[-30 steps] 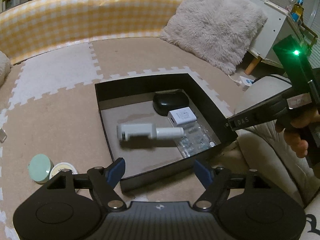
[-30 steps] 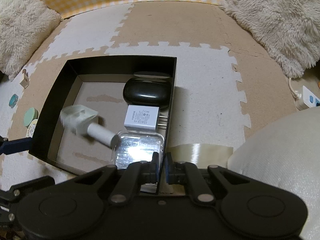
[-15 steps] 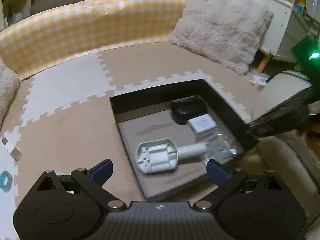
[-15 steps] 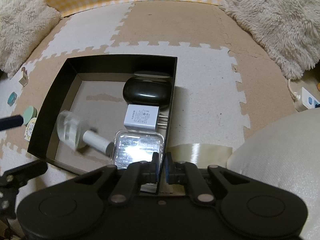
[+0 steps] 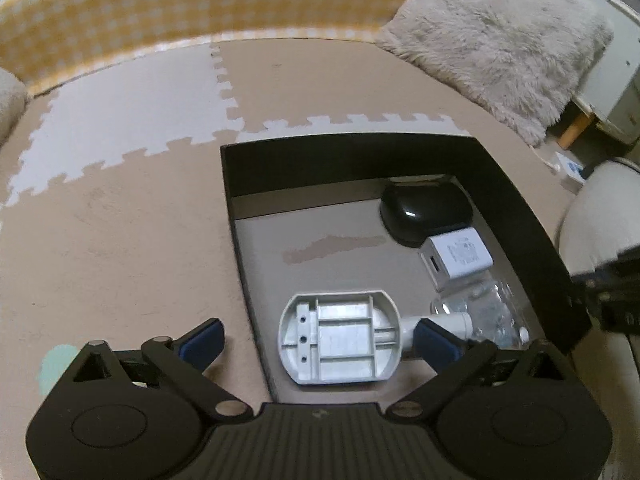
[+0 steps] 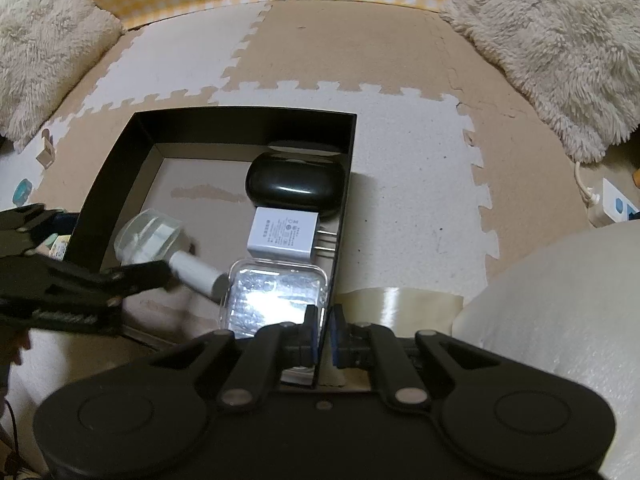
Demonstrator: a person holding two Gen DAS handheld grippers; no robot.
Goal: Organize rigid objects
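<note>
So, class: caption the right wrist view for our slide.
Right tool shut on black box wall; charger, black case inside.

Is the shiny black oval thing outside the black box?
No, the shiny black oval thing lies inside the black box, in its far corner beside the white charger.

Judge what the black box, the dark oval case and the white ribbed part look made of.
Black box: probably cardboard, with thin matte black walls and a grey-brown paperboard floor. Dark oval case: likely glossy hard plastic, showing sharp light glints. White ribbed part: seemingly moulded plastic, matte off-white, with ribs and screw holes on its underside.
</note>
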